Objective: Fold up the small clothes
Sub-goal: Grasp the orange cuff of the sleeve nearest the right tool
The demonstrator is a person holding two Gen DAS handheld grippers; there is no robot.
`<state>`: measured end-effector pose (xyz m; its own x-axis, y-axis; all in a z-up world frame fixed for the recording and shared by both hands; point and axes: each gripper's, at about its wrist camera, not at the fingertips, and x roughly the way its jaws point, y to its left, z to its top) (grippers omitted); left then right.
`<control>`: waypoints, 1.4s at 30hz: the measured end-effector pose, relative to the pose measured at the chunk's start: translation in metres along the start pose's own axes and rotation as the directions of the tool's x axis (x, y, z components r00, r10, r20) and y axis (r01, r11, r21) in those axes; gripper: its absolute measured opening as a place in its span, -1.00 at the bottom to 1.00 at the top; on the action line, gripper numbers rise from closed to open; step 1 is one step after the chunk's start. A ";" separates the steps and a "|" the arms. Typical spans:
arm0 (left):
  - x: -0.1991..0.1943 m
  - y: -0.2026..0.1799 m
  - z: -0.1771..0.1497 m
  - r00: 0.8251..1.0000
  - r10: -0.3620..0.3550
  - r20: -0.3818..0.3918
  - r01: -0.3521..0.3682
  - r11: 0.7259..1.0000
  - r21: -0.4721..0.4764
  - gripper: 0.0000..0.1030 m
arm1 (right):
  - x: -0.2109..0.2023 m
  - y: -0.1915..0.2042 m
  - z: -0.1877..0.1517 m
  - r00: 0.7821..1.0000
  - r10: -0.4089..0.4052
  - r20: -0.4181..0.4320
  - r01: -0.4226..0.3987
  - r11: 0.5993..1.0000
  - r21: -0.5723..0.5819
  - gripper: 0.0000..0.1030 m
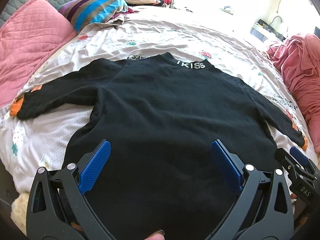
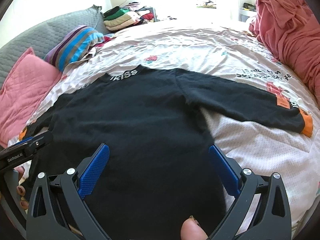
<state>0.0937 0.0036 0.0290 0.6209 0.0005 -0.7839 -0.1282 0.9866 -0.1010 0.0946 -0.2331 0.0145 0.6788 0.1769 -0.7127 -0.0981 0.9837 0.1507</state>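
Left wrist view showed a black sweatshirt [image 1: 160, 104] spread flat on a floral bedsheet [image 1: 140, 38]; left gripper [image 1: 161, 150] and right gripper [image 2: 159, 154] hovered near its hem, both wide open, holding nothing.

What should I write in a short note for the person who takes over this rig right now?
Left gripper: open, empty, above the hem of the black sweater.
Right gripper: open, empty, also near the hem.
The sweater lies flat on the bed sheet, collar at the far side, both sleeves spread out, orange cuffs showing.
Done: the sweater is spread out.
Left: all folds.
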 end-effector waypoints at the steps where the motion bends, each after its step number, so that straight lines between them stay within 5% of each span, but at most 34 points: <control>1: 0.002 -0.002 0.004 1.000 0.003 0.002 -0.003 1.000 0.005 0.83 | 0.001 -0.004 0.003 1.000 -0.008 0.004 0.008 1.000 0.006 0.92; 20: 0.037 -0.029 0.054 0.998 -0.057 -0.010 0.058 0.997 0.041 0.83 | 0.007 -0.100 0.036 0.981 -0.189 0.029 0.177 0.954 0.241 0.92; 31: 0.069 -0.048 0.077 0.993 -0.104 -0.051 0.107 0.993 0.055 0.83 | 0.010 -0.169 0.026 0.949 -0.314 -0.043 0.306 0.871 0.384 0.92; 42: 0.106 -0.039 0.090 0.994 -0.062 -0.086 0.065 0.997 0.033 0.83 | 0.016 -0.232 0.010 0.945 -0.310 -0.105 0.312 0.756 0.575 0.92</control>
<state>0.2340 -0.0204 0.0054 0.5590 -0.0747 -0.8258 -0.0619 0.9894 -0.1314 0.1351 -0.4591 -0.0250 0.5954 -0.1347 -0.7921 0.5561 0.7806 0.2852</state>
